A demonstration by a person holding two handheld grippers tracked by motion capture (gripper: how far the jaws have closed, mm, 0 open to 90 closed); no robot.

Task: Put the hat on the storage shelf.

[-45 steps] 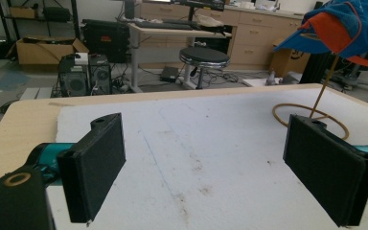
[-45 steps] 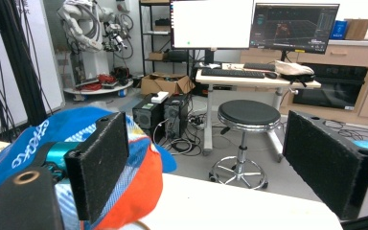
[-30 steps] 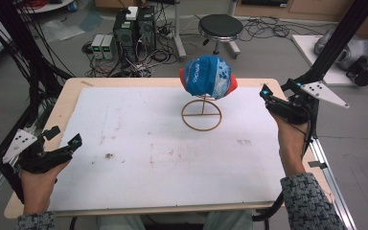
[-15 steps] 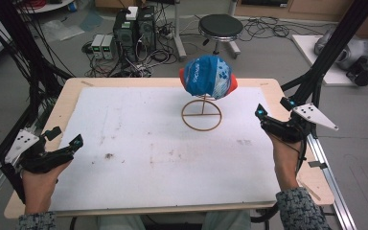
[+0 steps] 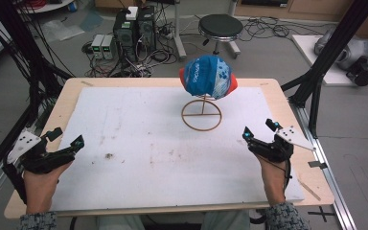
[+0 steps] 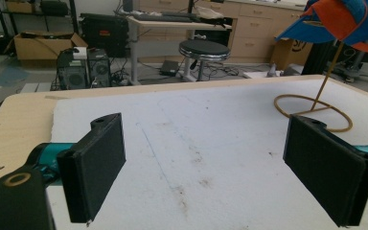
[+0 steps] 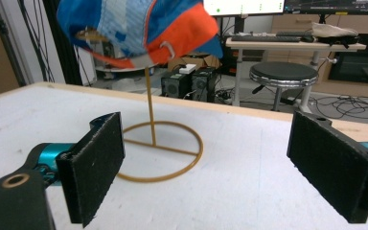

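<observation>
A blue and orange fabric cap (image 5: 208, 76) sits atop a thin brass-coloured wire stand (image 5: 201, 114) at the table's (image 5: 67, 96) 12 o'clock. It lies at 11 o'clock from the right tool (image 5: 259, 133), well apart, and 2 o'clock from the left tool (image 5: 68, 137). Both tools gape wide and empty; the cap's far side is hidden.

So there's a blue cap (image 5: 208, 75) with lighter blue patches and an orange brim, perched on a thin gold wire stand (image 5: 201, 114). The stand's ring base sits flat on the white mat, far side, a bit right of center.
</observation>
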